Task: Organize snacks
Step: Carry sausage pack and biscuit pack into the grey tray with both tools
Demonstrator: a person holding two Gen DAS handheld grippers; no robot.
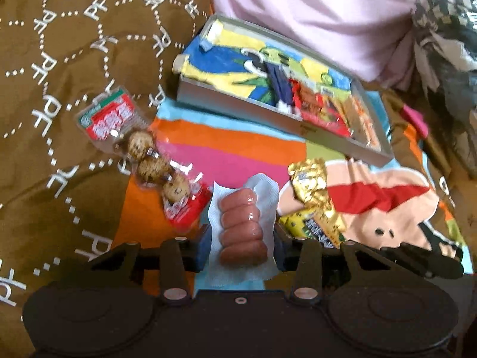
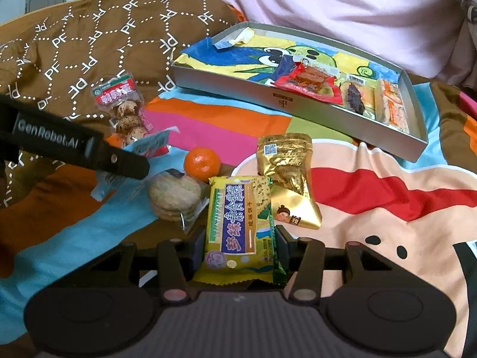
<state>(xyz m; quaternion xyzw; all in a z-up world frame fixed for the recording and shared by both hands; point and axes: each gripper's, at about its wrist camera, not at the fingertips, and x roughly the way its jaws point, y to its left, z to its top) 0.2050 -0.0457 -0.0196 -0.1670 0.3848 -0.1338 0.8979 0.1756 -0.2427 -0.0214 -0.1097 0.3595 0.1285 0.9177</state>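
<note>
Four packets in tray [image 2: 298, 101], labels unreadable to us; left gripper [image 1: 243, 235] clamps sausage pack [image 1: 243, 226], right gripper [image 2: 240, 247] clamps biscuit pack [image 2: 238, 226].

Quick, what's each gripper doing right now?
Left gripper: closed on the sausage pack.
Right gripper: closed on the yellow biscuit packet.

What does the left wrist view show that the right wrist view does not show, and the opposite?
Only the left wrist view: the left claw shut on a sausage pack.

Only the right wrist view: the right claw shut on a yellow biscuit packet, a mandarin and a clear pack of round biscuits.

Both views: the grey tray with snacks at one end, the quail egg pack and the gold pouch.
</note>
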